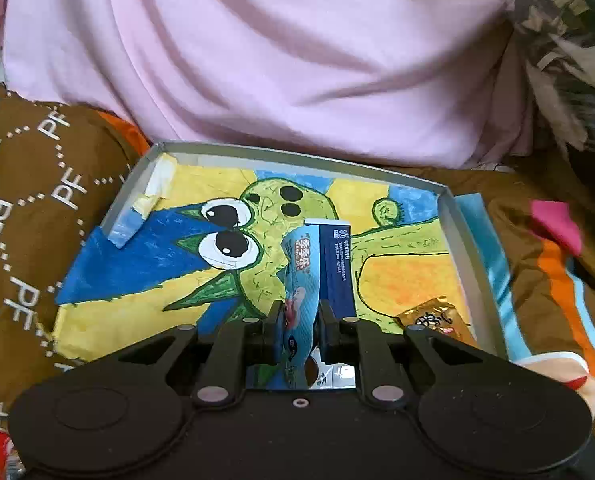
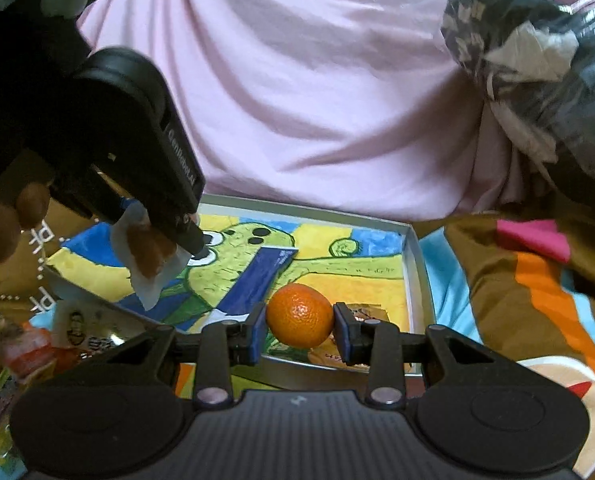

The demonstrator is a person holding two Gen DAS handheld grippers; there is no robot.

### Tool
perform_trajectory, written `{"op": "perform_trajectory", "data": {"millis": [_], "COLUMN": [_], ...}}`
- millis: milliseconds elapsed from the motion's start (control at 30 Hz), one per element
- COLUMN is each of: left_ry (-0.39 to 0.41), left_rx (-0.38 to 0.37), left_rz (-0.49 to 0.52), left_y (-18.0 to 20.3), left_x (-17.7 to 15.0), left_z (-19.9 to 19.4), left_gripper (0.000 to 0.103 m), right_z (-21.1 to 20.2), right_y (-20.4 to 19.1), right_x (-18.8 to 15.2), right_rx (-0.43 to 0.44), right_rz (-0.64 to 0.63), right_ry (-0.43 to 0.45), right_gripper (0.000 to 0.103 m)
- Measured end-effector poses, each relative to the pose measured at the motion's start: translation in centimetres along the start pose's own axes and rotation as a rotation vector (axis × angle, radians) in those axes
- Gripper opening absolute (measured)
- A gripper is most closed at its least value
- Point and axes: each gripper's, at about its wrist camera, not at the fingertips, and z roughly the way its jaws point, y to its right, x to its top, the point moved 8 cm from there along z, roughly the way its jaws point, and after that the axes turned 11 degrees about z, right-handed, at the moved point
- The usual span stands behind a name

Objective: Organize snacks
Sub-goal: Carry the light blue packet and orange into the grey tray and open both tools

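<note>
A shallow grey tray [image 1: 463,248] lined with a bright cartoon drawing lies on the bed; it also shows in the right wrist view [image 2: 415,264]. My left gripper [image 1: 299,320] is shut on a light-blue snack packet [image 1: 299,276] and holds it over the tray. In the right wrist view the left gripper [image 2: 165,240] shows with a clear wrapper with brown contents [image 2: 149,256] hanging from its jaws. A dark-blue flat box [image 1: 337,264] lies in the tray, also in the right wrist view [image 2: 257,280]. A gold-wrapped snack [image 1: 433,318] lies in the tray's near right corner. My right gripper [image 2: 299,322] is shut on an orange mandarin [image 2: 299,316] above the tray's near edge.
A pink cloth [image 1: 277,60] rises behind the tray. A brown patterned blanket [image 1: 25,208] lies around it. A crumpled dark plastic bag [image 2: 537,60] sits at the upper right. Several loose snack packets [image 2: 29,348] lie left of the tray.
</note>
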Motion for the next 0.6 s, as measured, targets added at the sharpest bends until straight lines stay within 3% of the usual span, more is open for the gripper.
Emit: {"op": "perform_trajectory", "data": {"millis": [600], "left_ry": [-0.028], "left_rx": [-0.031], "left_rz": [-0.009], "left_y": [-0.1], "left_x": [-1.4], "left_z": [3.7], "left_gripper": [0.018], "right_z": [2.0], "right_y": [0.1], "right_x": [-0.6], "right_rx": [0.025], "right_rz": [0.012], "right_ry": [-0.055], "right_gripper": [0.041]}}
